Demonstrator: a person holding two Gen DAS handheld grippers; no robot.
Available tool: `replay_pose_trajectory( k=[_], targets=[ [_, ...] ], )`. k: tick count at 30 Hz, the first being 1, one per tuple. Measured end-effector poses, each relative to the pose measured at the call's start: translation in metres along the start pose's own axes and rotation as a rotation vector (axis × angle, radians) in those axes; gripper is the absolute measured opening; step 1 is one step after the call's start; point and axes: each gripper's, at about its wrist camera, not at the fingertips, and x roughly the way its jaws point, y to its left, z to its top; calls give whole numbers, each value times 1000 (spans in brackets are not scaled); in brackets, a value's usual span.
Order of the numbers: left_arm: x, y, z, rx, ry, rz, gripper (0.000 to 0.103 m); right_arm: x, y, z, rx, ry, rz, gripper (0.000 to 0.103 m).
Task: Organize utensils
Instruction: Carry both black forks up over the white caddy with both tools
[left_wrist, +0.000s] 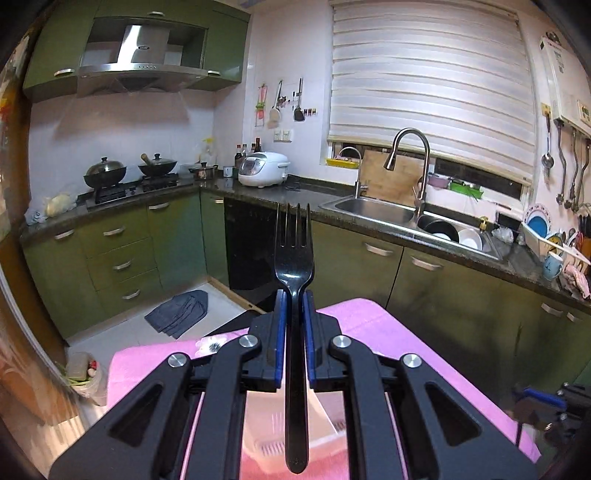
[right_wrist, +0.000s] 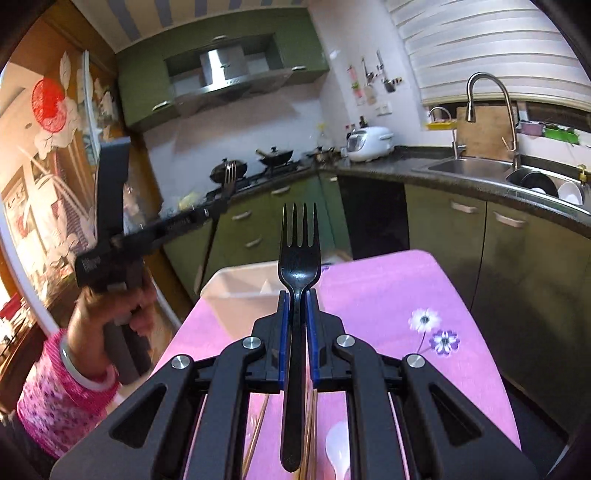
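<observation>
Left wrist view: no readable writing anywhere; small badge on range hood (left_wrist: 142, 48) too blurred to read. Left gripper (left_wrist: 294, 295) clenched on black fork (left_wrist: 294, 258), blue pads pressing the neck from both sides, tines up at 12 o'clock, handle running back to 6 o'clock. Below, pink tablecloth (left_wrist: 369, 325) with pale plastic basket (left_wrist: 325, 435) at 6 o'clock.

Right wrist view: right gripper (right_wrist: 297, 295) likewise grasping second black fork (right_wrist: 299, 254), tines at 12 o'clock. At 9 o'clock, person's left hand (right_wrist: 122, 310) in pink patterned sleeve (right_wrist: 55, 402), gripping the handle of the left gripper, raised and angled toward 1 o'clock, fork tips just visible at its far end. Under the jaws, chopsticks (right_wrist: 258, 435) and white spoon (right_wrist: 338, 454) lying on the cloth with printed flowers.

Room: green cabinets (left_wrist: 122, 251), dark countertop, two woks on stove at 10 o'clock, white rice cooker (left_wrist: 263, 168), steel sink (left_wrist: 376, 208) with faucet at 2 o'clock, window blind above
</observation>
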Motion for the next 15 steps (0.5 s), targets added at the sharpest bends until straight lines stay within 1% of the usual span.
replay_pose_trajectory(
  k=[3, 6, 9, 11, 15],
  targets=[
    [13, 9, -4, -14, -28, -13, 9, 12, 7, 11, -15, -45, -31, 10],
    [23, 16, -5, -18, -47, -25, 9, 22, 20, 23, -36, -117, -66, 10],
    [26, 19, -8, -14, -56, -19, 9, 33, 34, 32, -68, -190, -104, 10],
    [32, 21, -12, -9, -65, -13, 9, 39, 43, 36, -79, -223, -116, 10],
    [37, 25, -22, -23, -72, -25, 9, 53, 56, 42, -110, -280, -149, 10]
  ],
)
